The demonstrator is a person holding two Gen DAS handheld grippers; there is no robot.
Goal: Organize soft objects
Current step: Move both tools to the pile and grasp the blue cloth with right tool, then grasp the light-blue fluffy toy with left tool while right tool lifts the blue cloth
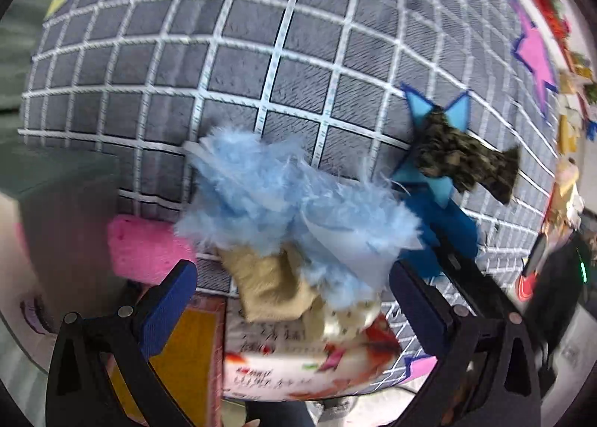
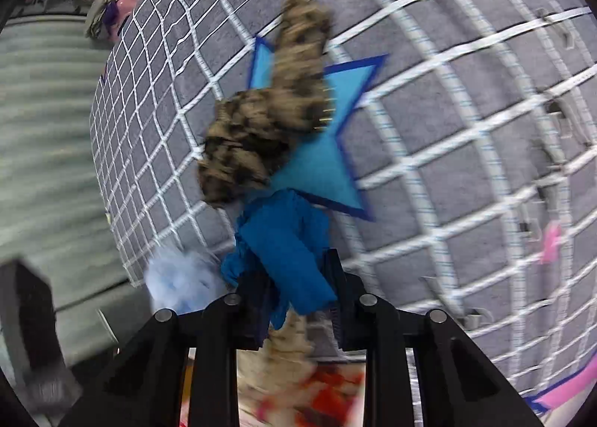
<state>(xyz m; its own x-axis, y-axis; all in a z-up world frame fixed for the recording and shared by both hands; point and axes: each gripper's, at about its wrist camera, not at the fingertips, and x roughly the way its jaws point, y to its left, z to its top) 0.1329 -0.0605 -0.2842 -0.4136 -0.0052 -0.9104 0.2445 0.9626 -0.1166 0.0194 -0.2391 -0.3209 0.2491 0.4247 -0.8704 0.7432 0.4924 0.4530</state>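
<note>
A fluffy light-blue cloth (image 1: 283, 203) lies on the grey gridded mat (image 1: 186, 54), over a tan cloth (image 1: 272, 285) and a cream dotted one (image 1: 347, 319). My left gripper (image 1: 293, 300) is open, its blue pads either side of this pile. A pink sponge (image 1: 145, 251) lies to the left. My right gripper (image 2: 298, 296) is shut on a dark-blue cloth (image 2: 283, 244), also seen in the left wrist view (image 1: 440, 233). A camouflage cloth (image 2: 268, 110) lies on a blue star mark (image 2: 324, 166) just beyond it; it shows in the left view (image 1: 462, 158) too.
A red-and-white printed packet (image 1: 298, 363) and a yellow card (image 1: 186, 352) lie at the mat's near edge. A pink star mark (image 1: 537, 57) is at the far right. A pink item (image 2: 115, 5) sits beyond the mat's far corner.
</note>
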